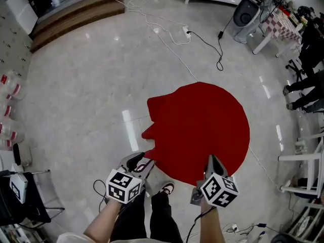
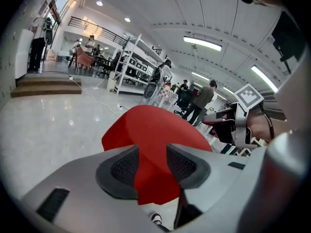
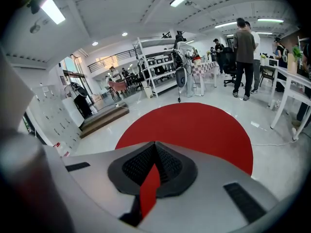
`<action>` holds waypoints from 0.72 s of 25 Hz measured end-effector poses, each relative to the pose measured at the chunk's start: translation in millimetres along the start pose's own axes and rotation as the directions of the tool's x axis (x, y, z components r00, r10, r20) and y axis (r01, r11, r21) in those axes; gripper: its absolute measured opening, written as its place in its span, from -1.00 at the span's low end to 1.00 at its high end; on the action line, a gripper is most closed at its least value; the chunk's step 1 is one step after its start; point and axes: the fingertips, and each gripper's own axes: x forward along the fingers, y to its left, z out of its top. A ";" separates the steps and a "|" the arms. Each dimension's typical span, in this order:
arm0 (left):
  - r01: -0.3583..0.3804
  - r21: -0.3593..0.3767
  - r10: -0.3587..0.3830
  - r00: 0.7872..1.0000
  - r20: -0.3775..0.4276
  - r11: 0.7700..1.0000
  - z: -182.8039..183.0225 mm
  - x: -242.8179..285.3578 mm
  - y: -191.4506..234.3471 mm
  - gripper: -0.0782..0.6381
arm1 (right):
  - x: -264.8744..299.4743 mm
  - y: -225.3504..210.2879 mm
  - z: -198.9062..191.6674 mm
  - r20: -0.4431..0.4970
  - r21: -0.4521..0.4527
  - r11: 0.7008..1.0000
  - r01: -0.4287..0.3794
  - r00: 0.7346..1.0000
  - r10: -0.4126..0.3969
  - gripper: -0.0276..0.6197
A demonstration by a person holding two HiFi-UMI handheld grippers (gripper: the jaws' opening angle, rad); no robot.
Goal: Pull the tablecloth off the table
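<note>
Floor (image 1: 86,100): pale, glossy, light glare on it. Wooden steps (image 1: 76,15) at far upper left of head view. White cable (image 1: 167,37) runs across the floor from the top towards the tablecloth.

Left tool (image 1: 142,161): low left of centre, at the near-left edge of the tablecloth (image 1: 202,125). In the left gripper view the left tool (image 2: 152,160) has its jaws standing apart at a middling gap. A fold of the tablecloth (image 2: 146,125) lies in that gap, and its end hangs below the pads. Cloth sits between the pads; no firm pinch seen.

Tablecloth: plain red, spread round over a worktop that it covers wholly, in the middle of the floor, directly ahead of the person. Left side is rumpled, outline there jagged with folds and a small notch. Far and right sides keep a clean curve.

Shoe (image 1: 167,188): on the floor between the two tools, just beside the near cloth edge.

Right tool (image 1: 214,162): at the near-right edge of the cloth. In the right gripper view the right tool (image 3: 155,164) has its jaws closed together on a thin strip of the tablecloth (image 3: 194,125), and the strip end hangs out below the pads.

Right gripper view, background: white shelving (image 3: 155,69) behind the cloth, people standing (image 3: 243,52) at right, well apart from it.
</note>
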 end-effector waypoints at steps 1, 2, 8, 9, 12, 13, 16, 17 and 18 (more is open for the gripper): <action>0.010 -0.002 -0.010 1.000 -0.004 1.000 -4.3 2.1 0.3 -0.28 | 1.5 -0.9 -1.7 -0.005 -0.001 1.000 0.001 1.000 -0.001 -0.84; 0.017 -0.006 -0.017 1.000 -0.005 1.000 -7.8 4.1 1.3 -0.25 | 3.3 -1.3 -2.9 -0.009 -0.002 1.000 0.000 1.000 0.000 -0.84; 0.095 0.035 -0.093 0.994 -0.049 0.995 -36.5 22.1 7.3 -0.09 | 18.5 0.2 -11.4 -0.032 -0.011 1.000 -0.001 0.999 0.001 -0.84; 0.106 0.047 -0.103 0.993 -0.062 0.993 -42.0 26.1 8.4 -0.06 | 20.8 0.4 -12.6 -0.034 -0.012 1.000 -0.002 0.999 0.001 -0.84; 0.123 0.075 -0.115 0.988 -0.099 0.990 -55.4 37.9 12.2 -0.03 | 26.2 0.2 -15.4 -0.041 -0.019 1.000 -0.001 0.999 0.001 -0.84; 0.126 0.082 -0.117 0.987 -0.111 0.989 -59.9 41.3 13.0 -0.02 | 27.4 -0.4 -17.4 -0.045 -0.021 1.000 0.000 0.999 -0.001 -0.84; 0.146 0.106 -0.129 0.980 -0.153 0.984 -77.2 51.3 13.3 -0.01 | 30.1 -3.1 -25.3 -0.057 -0.026 1.000 0.005 0.998 -0.007 -0.84; 0.154 0.117 -0.133 0.976 -0.171 0.981 -83.7 55.1 13.1 -0.01 | 30.8 -4.1 -27.7 -0.060 -0.025 1.000 0.007 0.998 -0.008 -0.84; 0.161 0.129 -0.135 0.973 -0.188 0.978 -89.6 59.0 13.1 -0.01 | 31.4 -5.0 -29.7 -0.062 -0.023 1.000 0.008 0.998 -0.009 -0.84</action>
